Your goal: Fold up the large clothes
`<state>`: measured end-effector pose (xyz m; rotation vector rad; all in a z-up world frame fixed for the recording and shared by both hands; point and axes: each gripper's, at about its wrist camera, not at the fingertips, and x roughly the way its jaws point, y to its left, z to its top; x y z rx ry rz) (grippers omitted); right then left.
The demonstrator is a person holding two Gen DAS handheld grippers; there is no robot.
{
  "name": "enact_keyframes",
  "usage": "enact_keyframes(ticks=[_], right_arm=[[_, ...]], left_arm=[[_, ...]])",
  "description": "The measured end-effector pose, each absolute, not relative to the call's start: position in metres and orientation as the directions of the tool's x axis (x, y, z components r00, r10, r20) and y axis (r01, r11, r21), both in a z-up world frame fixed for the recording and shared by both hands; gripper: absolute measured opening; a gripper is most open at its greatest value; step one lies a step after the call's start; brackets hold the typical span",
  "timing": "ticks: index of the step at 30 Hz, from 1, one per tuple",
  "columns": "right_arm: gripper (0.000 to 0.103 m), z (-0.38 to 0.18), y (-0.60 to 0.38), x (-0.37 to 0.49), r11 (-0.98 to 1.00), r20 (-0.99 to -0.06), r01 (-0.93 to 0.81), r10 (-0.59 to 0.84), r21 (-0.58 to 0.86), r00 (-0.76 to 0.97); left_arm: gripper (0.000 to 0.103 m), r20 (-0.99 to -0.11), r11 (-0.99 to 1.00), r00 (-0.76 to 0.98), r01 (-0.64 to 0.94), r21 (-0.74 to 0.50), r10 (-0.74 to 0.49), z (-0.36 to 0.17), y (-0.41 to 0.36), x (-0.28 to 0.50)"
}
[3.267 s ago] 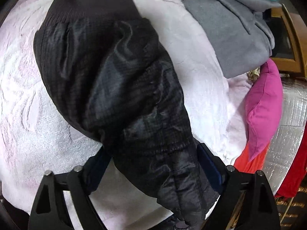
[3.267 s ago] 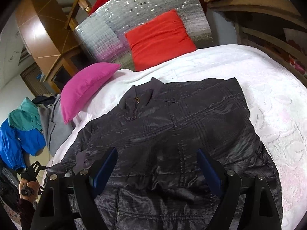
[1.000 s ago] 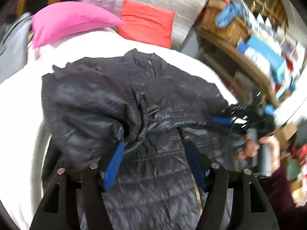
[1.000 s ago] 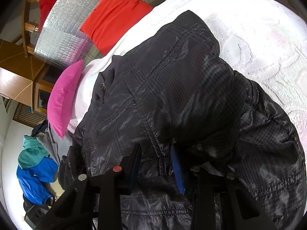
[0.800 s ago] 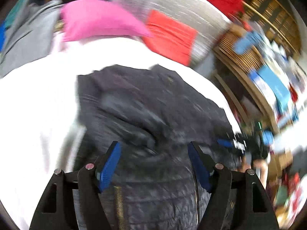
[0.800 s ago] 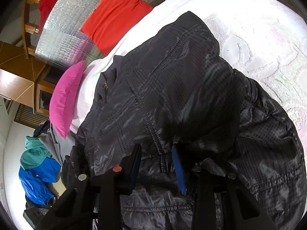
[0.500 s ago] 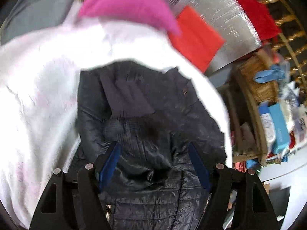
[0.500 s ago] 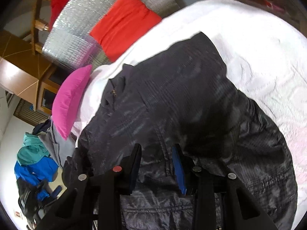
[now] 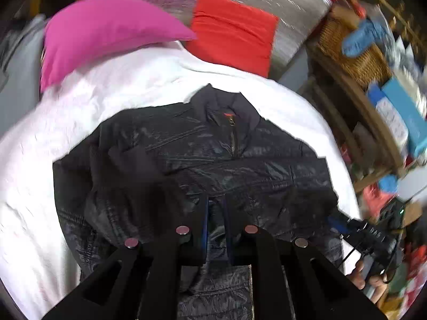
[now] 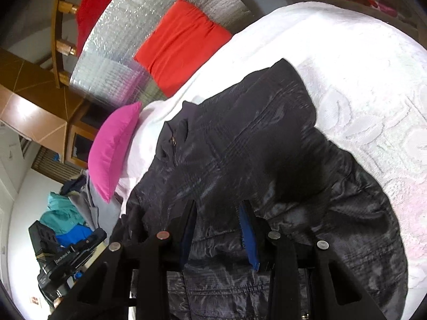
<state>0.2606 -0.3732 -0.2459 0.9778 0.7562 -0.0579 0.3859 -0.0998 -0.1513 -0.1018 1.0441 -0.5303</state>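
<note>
The black jacket [image 9: 218,160] lies front-up on the white bedspread [image 9: 32,186], collar toward the red cushion [image 9: 232,29] and pink cushion [image 9: 106,29]. The left gripper [image 9: 215,208] hovers over its middle, jaws together on nothing. The right gripper [image 10: 217,213] pinches jacket fabric at the hem side.

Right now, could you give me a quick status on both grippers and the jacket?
Left gripper just closed, empty. Right gripper part-open above the black jacket, grip unclear. Sleeves folded in. Nothing in the way.
</note>
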Motion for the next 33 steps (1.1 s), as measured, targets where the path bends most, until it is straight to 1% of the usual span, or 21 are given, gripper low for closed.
enact_keyframes(ticks=[2, 3, 4, 5, 6, 8, 9, 12, 17, 19, 20, 21, 22, 23, 24, 25, 27, 29, 31, 33], right_arm=[[0.037, -0.246, -0.378, 0.258, 0.57, -0.599, 0.371, 0.281, 0.733, 0.75], [0.037, -0.246, -0.38, 0.257, 0.567, -0.597, 0.372, 0.283, 0.735, 0.75], [0.037, -0.246, -0.383, 0.255, 0.562, -0.595, 0.372, 0.285, 0.739, 0.752], [0.037, -0.246, -0.384, 0.255, 0.558, -0.594, 0.373, 0.284, 0.741, 0.753], [0.037, -0.246, -0.386, 0.254, 0.553, -0.59, 0.373, 0.285, 0.745, 0.755], [0.037, -0.245, -0.388, 0.252, 0.546, -0.584, 0.371, 0.286, 0.751, 0.76], [0.037, -0.245, -0.388, 0.252, 0.546, -0.582, 0.369, 0.287, 0.752, 0.761], [0.037, -0.244, -0.384, 0.254, 0.556, -0.582, 0.36, 0.293, 0.749, 0.758], [0.037, -0.246, -0.378, 0.258, 0.566, -0.591, 0.357, 0.302, 0.743, 0.748], [0.037, -0.246, -0.377, 0.259, 0.569, -0.593, 0.358, 0.3, 0.74, 0.747], [0.037, -0.246, -0.377, 0.26, 0.571, -0.594, 0.359, 0.299, 0.739, 0.747], [0.037, -0.247, -0.377, 0.26, 0.571, -0.594, 0.359, 0.299, 0.738, 0.747], [0.037, -0.247, -0.378, 0.261, 0.57, -0.594, 0.359, 0.299, 0.739, 0.747], [0.037, -0.247, -0.378, 0.263, 0.57, -0.594, 0.36, 0.3, 0.739, 0.746], [0.037, -0.248, -0.378, 0.264, 0.569, -0.595, 0.36, 0.301, 0.739, 0.745], [0.037, -0.248, -0.378, 0.265, 0.569, -0.594, 0.359, 0.303, 0.74, 0.745], [0.037, -0.248, -0.378, 0.266, 0.569, -0.593, 0.357, 0.305, 0.741, 0.745], [0.037, -0.247, -0.379, 0.266, 0.567, -0.59, 0.356, 0.302, 0.742, 0.749], [0.037, -0.247, -0.38, 0.267, 0.565, -0.589, 0.357, 0.301, 0.744, 0.75], [0.037, -0.249, -0.381, 0.267, 0.562, -0.589, 0.358, 0.304, 0.746, 0.749]], left_arm=[[0.012, -0.796, 0.87, 0.385, 0.364, -0.334, -0.467, -0.143, -0.102, 0.384], [0.027, -0.816, 0.887, 0.38, 0.333, -0.32, -0.437, -0.142, -0.1, 0.385], [0.057, -0.837, 0.905, 0.369, 0.294, -0.306, -0.403, -0.142, -0.095, 0.388], [0.071, -0.847, 0.922, 0.376, 0.248, -0.299, -0.376, -0.142, -0.086, 0.391], [0.081, -0.843, 0.93, 0.398, 0.218, -0.297, -0.363, -0.142, -0.078, 0.392], [0.081, -0.83, 0.95, 0.461, 0.146, -0.278, -0.313, -0.139, -0.056, 0.393], [0.081, -0.838, 0.956, 0.459, 0.115, -0.271, -0.294, -0.141, -0.048, 0.396], [0.081, -0.863, 0.956, 0.416, 0.06, -0.289, -0.287, -0.157, -0.036, 0.405], [0.081, -0.903, 0.964, 0.339, 0.082, -0.252, -0.265, -0.19, -0.049, 0.416], [0.078, -0.893, 0.966, 0.368, 0.082, -0.246, -0.259, -0.194, -0.05, 0.416], [0.071, -0.883, 0.964, 0.387, 0.092, -0.249, -0.265, -0.195, -0.051, 0.417], [0.045, -0.872, 0.964, 0.409, 0.112, -0.243, -0.268, -0.192, -0.054, 0.417], [0.027, -0.869, 0.964, 0.417, 0.131, -0.233, -0.267, -0.19, -0.057, 0.417], [0.026, -0.868, 0.96, 0.413, 0.157, -0.231, -0.277, -0.187, -0.06, 0.418], [0.022, -0.86, 0.952, 0.415, 0.191, -0.239, -0.299, -0.183, -0.066, 0.419], [0.019, -0.852, 0.945, 0.422, 0.23, -0.231, -0.311, -0.177, -0.073, 0.418], [0.017, -0.834, 0.925, 0.445, 0.33, -0.187, -0.328, -0.161, -0.095, 0.41], [0.009, -0.81, 0.892, 0.459, 0.421, -0.163, -0.364, -0.147, -0.118, 0.401], [0.006, -0.784, 0.84, 0.453, 0.52, -0.154, -0.424, -0.13, -0.142, 0.388], [0.006, -0.764, 0.791, 0.446, 0.596, -0.136, -0.467, -0.115, -0.165, 0.377]])
